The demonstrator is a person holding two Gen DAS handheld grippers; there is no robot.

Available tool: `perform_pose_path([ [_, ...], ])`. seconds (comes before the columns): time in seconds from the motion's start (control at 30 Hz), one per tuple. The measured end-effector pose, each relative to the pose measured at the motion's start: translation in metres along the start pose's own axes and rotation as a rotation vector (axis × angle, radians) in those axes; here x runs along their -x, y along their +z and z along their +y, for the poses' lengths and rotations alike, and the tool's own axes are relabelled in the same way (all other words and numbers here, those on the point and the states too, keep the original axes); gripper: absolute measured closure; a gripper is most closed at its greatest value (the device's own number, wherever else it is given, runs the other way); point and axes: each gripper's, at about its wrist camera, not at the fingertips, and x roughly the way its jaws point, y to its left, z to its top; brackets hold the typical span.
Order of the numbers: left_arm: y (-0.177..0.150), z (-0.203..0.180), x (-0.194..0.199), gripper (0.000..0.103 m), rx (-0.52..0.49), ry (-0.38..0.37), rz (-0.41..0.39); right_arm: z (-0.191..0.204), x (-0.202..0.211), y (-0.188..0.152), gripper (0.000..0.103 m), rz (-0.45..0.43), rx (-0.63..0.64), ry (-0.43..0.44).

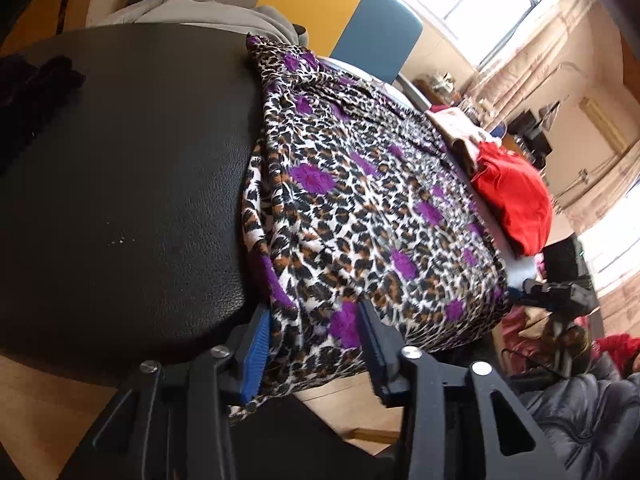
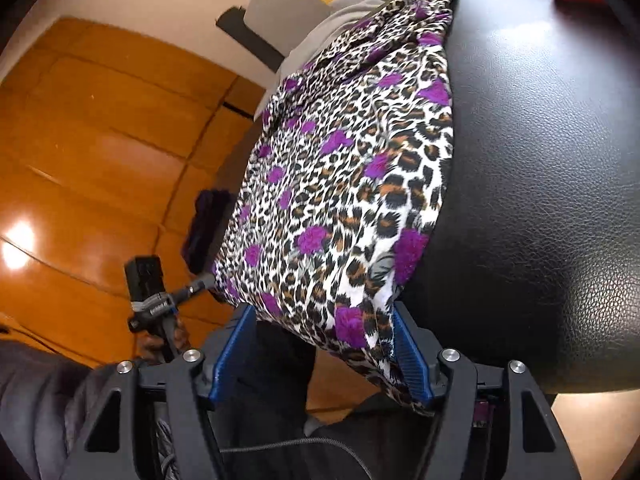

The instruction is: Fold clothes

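A leopard-print garment (image 1: 360,216) with purple flowers lay flat on the black surface (image 1: 120,184), its near hem overhanging. Both the left hand-held gripper (image 1: 314,344) and right hand-held gripper (image 2: 324,344) stood apart around that hem; contact was unclear.

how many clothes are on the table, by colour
leopard print with purple flowers: 1
grey: 1
red: 1
dark purple: 1
total: 4, though the pile beyond the red one may hide more
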Motion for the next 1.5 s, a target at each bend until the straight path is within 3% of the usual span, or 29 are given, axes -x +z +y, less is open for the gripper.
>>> perform_pose_path([
  [0.23, -0.004, -0.004, 0.0, 0.063, -0.029, 0.047, 0.024, -0.006, 0.002, -0.017, 0.04, 0.031, -0.01, -0.033],
  [0.33, -0.001, -0.008, -0.003, 0.065, -0.046, 0.069, 0.039, -0.01, -0.008, -0.015, 0.077, 0.017, -0.027, -0.086],
  [0.37, 0.0, -0.01, -0.005, 0.066, -0.058, 0.081, 0.048, -0.013, -0.008, -0.016, 0.096, 0.023, -0.031, -0.105],
  [0.43, 0.001, -0.011, -0.009, 0.071, -0.079, 0.107, 0.065, -0.02, -0.008, -0.017, 0.096, 0.034, -0.039, -0.116],
  [0.47, 0.002, -0.011, -0.009, 0.078, -0.087, 0.125, 0.075, -0.02, -0.007, -0.017, 0.096, 0.042, -0.032, -0.122],
  [0.5, 0.004, -0.01, -0.008, 0.093, -0.093, 0.146, 0.083, -0.021, -0.007, -0.017, 0.096, 0.051, -0.024, -0.128],
  [0.53, 0.006, -0.007, -0.007, 0.097, -0.083, 0.148, 0.093, -0.019, -0.008, -0.016, 0.096, 0.056, -0.012, -0.143],
  [0.63, 0.016, 0.01, 0.003, 0.097, 0.046, -0.039, 0.084, -0.017, -0.007, -0.011, 0.096, 0.046, -0.026, -0.113],
  [0.8, 0.042, 0.011, 0.018, 0.097, 0.1, -0.259, 0.015, -0.011, -0.003, 0.004, 0.096, -0.038, -0.068, 0.078],
  [1.03, 0.102, 0.0, 0.021, 0.097, 0.113, -0.436, -0.089, 0.014, -0.012, 0.056, 0.096, -0.138, -0.042, 0.195],
  [1.13, 0.135, -0.004, 0.015, 0.097, 0.12, -0.492, -0.116, 0.013, -0.014, 0.091, 0.096, -0.195, -0.047, 0.192],
  [1.37, 0.231, 0.012, -0.029, 0.097, 0.228, -0.517, -0.154, -0.017, -0.016, 0.185, 0.096, -0.333, -0.145, 0.159],
  [1.5, 0.28, 0.038, -0.084, 0.097, 0.326, -0.452, -0.133, -0.053, -0.022, 0.243, 0.096, -0.371, -0.22, 0.083],
])
